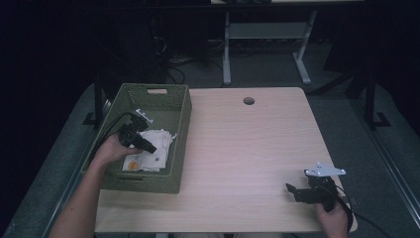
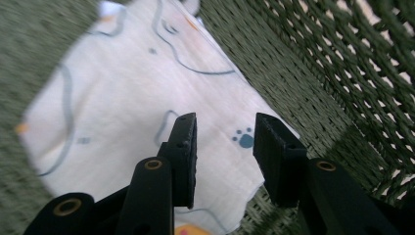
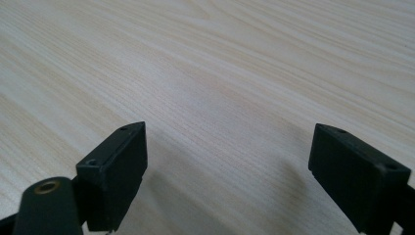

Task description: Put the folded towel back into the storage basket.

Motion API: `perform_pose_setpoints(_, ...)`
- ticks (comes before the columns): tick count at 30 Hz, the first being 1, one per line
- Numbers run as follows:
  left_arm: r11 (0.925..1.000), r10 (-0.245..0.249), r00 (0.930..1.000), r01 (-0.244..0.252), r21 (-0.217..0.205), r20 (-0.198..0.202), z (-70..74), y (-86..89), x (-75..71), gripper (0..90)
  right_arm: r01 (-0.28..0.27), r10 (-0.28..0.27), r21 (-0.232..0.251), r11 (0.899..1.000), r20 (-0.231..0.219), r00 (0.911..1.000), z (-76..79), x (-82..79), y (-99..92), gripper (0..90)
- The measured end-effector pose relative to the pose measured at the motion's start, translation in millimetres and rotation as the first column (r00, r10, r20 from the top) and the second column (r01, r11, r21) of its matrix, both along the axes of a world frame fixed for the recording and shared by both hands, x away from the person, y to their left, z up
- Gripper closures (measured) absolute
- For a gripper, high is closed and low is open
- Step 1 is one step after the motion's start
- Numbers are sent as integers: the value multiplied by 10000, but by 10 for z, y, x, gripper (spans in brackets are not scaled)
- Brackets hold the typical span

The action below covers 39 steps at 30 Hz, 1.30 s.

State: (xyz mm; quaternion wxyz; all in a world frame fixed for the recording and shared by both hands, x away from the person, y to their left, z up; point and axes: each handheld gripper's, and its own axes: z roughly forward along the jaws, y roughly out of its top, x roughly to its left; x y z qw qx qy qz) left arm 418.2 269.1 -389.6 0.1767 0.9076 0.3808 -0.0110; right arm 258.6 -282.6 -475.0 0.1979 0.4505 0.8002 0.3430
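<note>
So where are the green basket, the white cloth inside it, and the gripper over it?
green basket (image 1: 182, 106), high view, on its right wall's rim.
white cloth (image 2: 122, 93), left gripper view, on its middle.
left gripper (image 2: 225, 134), left gripper view, midway between its open fingertips.

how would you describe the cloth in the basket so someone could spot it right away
On the left side of the light wooden table stands a green woven basket. The cloth lies on its floor under the left gripper. It is white with thin grey line drawings, orange spots and a small blue paw print.
</note>
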Motion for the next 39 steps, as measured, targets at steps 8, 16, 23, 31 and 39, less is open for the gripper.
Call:
perform_pose_setpoints(8,9989,218,9952,-178,425,-955,-280,-31,83,567,-16,16,12,10000,-50,10000,-6,-4,4,141)
perform_pose_setpoints(16,9957,28,9964,50,923,-844,-353,-96,93,839,-23,23,31,10000,-43,10000,-7,2,2,141)
perform_pose_setpoints(23,9972,-263,9931,340,659,-1145,-339,-121,57,882,-72,72,-11,10000,-60,10000,-10,2,9,141)
perform_pose_setpoints(31,9943,944,9947,-921,531,-415,-187,150,94,794,-137,136,-54,9999,-120,9998,-21,7,16,141)
perform_pose_setpoints(39,9869,1297,9896,-1227,1045,-629,-343,230,113,831,-93,93,-47,9999,-120,9999,-22,13,12,141)
